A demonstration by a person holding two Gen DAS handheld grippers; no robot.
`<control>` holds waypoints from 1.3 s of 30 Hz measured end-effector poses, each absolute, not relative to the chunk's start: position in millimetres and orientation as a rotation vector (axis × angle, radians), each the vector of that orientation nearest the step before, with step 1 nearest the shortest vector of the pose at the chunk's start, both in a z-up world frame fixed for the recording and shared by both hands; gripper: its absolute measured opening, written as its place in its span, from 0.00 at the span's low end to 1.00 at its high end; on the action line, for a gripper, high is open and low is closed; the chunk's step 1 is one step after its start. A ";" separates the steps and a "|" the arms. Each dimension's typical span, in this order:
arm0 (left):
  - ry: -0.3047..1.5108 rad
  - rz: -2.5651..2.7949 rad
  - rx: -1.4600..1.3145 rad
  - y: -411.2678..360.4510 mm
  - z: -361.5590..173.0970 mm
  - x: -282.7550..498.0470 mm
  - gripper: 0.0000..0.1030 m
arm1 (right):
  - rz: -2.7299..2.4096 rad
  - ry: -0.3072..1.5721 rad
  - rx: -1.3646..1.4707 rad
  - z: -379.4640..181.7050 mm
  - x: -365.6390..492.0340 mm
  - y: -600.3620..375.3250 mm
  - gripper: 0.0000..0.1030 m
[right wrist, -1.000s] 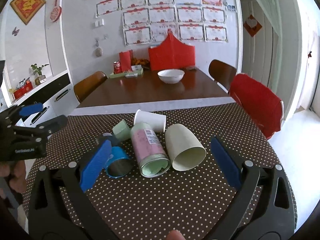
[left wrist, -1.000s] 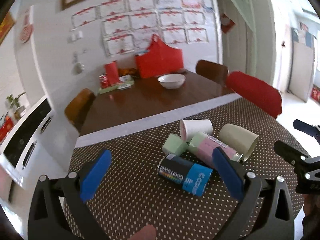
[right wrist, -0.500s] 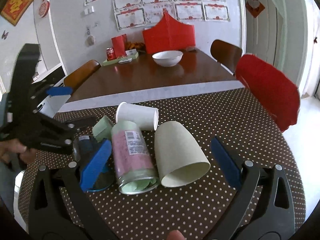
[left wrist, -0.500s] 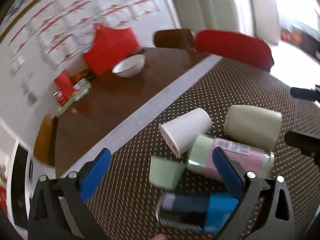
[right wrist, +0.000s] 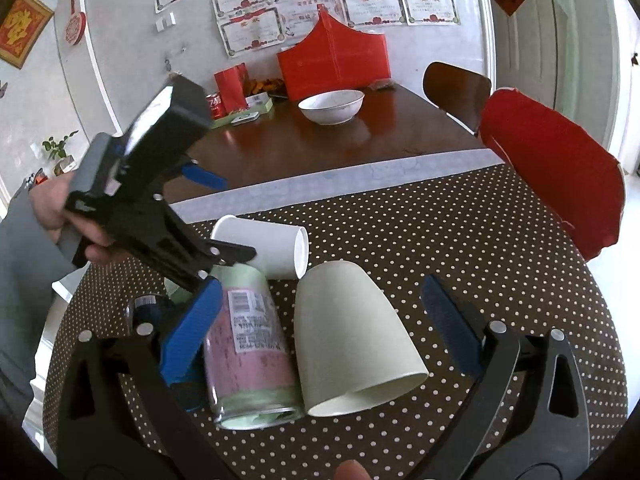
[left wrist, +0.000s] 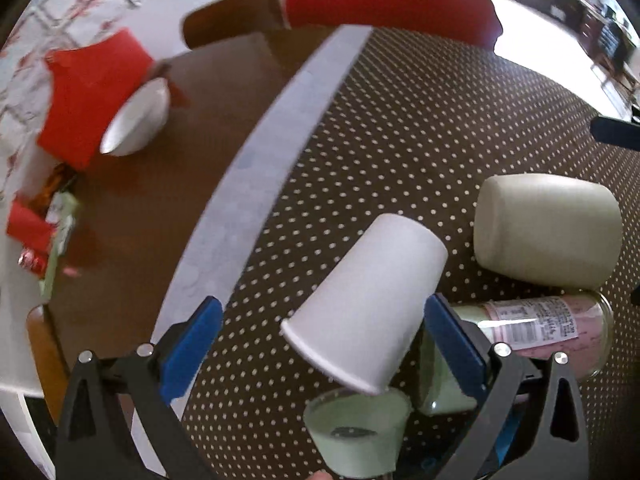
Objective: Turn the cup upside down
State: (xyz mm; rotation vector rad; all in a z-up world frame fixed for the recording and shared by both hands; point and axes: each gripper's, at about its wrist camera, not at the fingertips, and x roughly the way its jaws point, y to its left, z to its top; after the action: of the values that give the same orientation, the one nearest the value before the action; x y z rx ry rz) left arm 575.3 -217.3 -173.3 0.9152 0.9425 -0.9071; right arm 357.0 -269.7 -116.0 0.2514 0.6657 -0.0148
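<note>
A white paper cup (left wrist: 366,308) lies on its side on the dotted tablecloth (left wrist: 420,128); it also shows in the right wrist view (right wrist: 264,246). A beige cup (left wrist: 548,228) lies on its side beside it, its mouth toward the right camera (right wrist: 352,344). My left gripper (left wrist: 320,344) is open, its fingers on either side of the white cup, not touching. It shows in the right wrist view (right wrist: 222,226), tilted down over the white cup. My right gripper (right wrist: 320,320) is open around the beige cup and the glass jar (right wrist: 250,348), touching neither.
A small green cup (left wrist: 356,432) and a blue can (right wrist: 148,312) lie by the jar (left wrist: 536,328). A white bowl (right wrist: 331,106), red boxes (right wrist: 334,56) and a soda can (right wrist: 216,104) stand on the bare wood beyond. A red chair (right wrist: 552,168) is at the right edge.
My left gripper has swung forward and down over the pile, bringing its open fingers around the white cup. My right gripper has moved in closer to the beige cup and jar.
</note>
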 end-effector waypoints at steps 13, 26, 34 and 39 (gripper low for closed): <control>1.117 -0.910 0.967 -234.5 -217.0 573.9 0.63 | -0.033 0.673 0.282 -126.5 354.2 -280.9 0.94; 1.007 -0.799 0.761 -174.6 -140.3 557.7 0.63 | -0.060 0.652 0.274 -112.7 327.5 -274.7 0.94; 0.920 -0.768 0.713 -132.9 -79.2 475.5 0.63 | -0.051 0.619 0.255 -86.5 281.8 -256.7 0.94; 0.901 -0.766 0.696 -109.6 -72.2 399.8 0.63 | -0.033 0.624 0.238 -79.9 241.8 -242.0 0.94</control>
State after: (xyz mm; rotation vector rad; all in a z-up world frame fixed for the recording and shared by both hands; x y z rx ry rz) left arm 399.8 -109.6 -72.2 0.6965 0.9006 -0.7663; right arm 241.8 -242.0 -79.9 0.2381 0.6238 -0.0332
